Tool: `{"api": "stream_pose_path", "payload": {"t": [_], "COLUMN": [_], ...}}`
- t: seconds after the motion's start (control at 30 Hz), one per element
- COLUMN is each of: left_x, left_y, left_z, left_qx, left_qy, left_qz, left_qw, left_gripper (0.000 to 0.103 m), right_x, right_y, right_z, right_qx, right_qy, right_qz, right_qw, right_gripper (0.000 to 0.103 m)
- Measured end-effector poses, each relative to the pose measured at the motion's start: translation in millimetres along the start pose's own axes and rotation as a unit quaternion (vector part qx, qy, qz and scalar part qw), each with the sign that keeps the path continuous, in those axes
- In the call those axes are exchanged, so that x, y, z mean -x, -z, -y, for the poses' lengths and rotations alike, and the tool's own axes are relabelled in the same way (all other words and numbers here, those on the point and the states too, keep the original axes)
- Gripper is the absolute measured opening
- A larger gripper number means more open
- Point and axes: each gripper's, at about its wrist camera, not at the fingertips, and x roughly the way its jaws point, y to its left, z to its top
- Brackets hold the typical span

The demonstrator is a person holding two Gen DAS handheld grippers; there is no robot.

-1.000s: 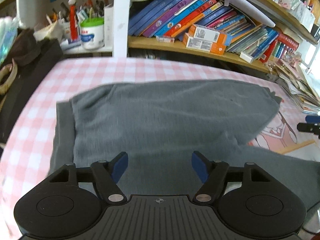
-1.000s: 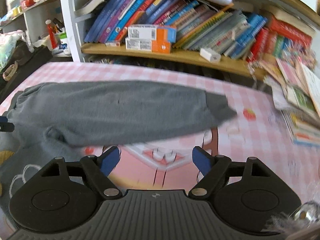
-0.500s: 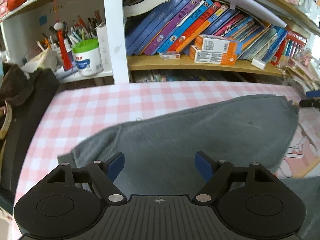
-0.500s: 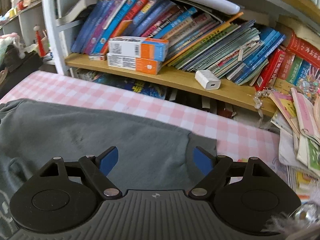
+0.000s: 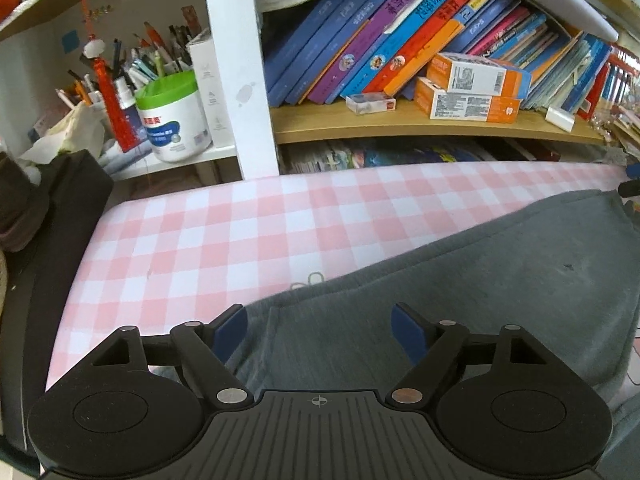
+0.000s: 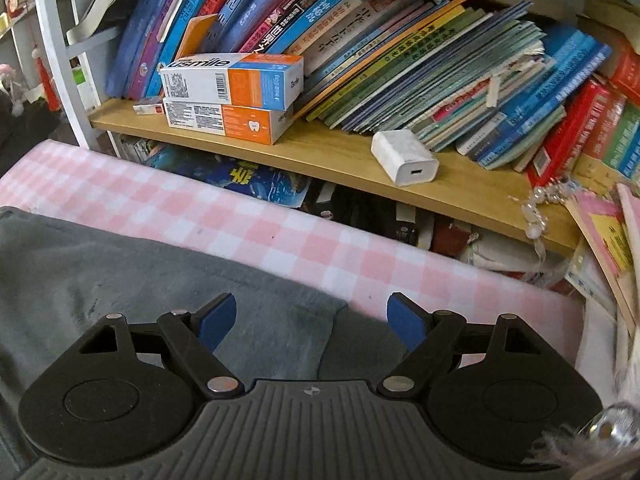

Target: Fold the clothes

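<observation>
Grey trousers (image 5: 460, 280) lie on the pink checked tablecloth (image 5: 240, 240). In the left wrist view my left gripper (image 5: 319, 330) is open and empty, low over the waistband end of the trousers near their far edge, where a drawstring loop (image 5: 308, 280) pokes out. In the right wrist view my right gripper (image 6: 310, 320) is open and empty over the cuff end of the grey trousers (image 6: 160, 280), near their far edge. The right gripper's tip shows at the right edge of the left wrist view (image 5: 630, 184).
A wooden bookshelf (image 6: 340, 160) packed with books stands just behind the table's far edge, with toothpaste boxes (image 6: 232, 96) and a white charger (image 6: 404, 158). A pen tub (image 5: 172, 120) and a black bag (image 5: 60, 200) are at the left. Magazines (image 6: 604, 232) pile up at the right.
Both grippers have moved forward and down toward the far edge of the trousers, staying open. The far half of the table and the shelf now fill more of both views.
</observation>
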Motion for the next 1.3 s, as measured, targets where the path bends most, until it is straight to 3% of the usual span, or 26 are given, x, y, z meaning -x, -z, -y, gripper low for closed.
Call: {"api": "stream_pose_path", "payload": {"t": [0.53,0.8,1.3], "left_x": [-40,-46,-57], "left_y": [-9,-14,-13], "left_z": [-9,-7,-17], "left_qx": [-0.031,-0.045,-0.018], "left_qy": [0.008,0.039,0.072], "left_qz": [-0.032,-0.029,-0.054], "left_qw": [0.9990,0.9978,0.9958], "left_gripper": [0.088,0.088,0.089], "right_x": [-44,-51,-56], "right_y": [-8,-5,-4], "right_z": [13,10,14], "right_qx": [0.014,0.021,0.017], "right_qy": [-0.016,-0.034,-0.046], "right_qz": [-0.038,-0.051,-0.065], "right_qw": [0.999,0.998,0.997], "right_gripper": [0.083,0.083,0.078]}}
